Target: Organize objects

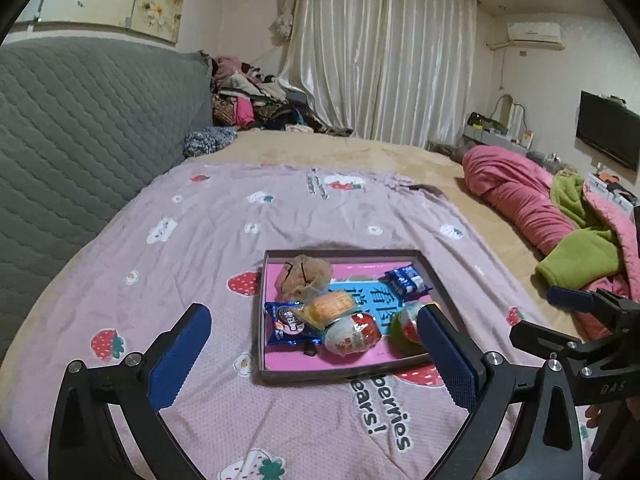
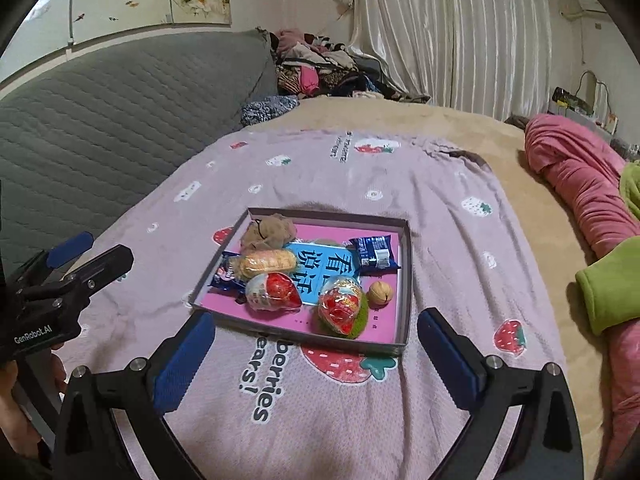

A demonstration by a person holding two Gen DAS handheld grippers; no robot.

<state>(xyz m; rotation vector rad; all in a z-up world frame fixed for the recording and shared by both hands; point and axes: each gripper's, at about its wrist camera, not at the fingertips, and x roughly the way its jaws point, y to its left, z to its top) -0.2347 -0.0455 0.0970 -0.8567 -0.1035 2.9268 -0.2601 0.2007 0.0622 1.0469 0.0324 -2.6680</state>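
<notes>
Centrally, a shallow grey cardboard tray with a bright pink floor is seen resting on a mauve bedspread printed with strawberries and flowers. Several small items are gathered inside it. A crumpled tan hair net or pouf is placed at the far left corner, and a blue book cover with large Chinese characters lies flat on the tray floor. A yellow wrapped cake is laid over a dark blue biscuit packet, and a second blue packet is set by the far right wall. Two foil-wrapped red and white egg sweets are seen nearer the front: one towards the left, the other resting on something green. A walnut sits just beside the second egg. The left gripper is held with its blue pads spread wide, nothing between them, before the tray's near edge. The right gripper is likewise spread wide and empty, just short of the tray.
</notes>
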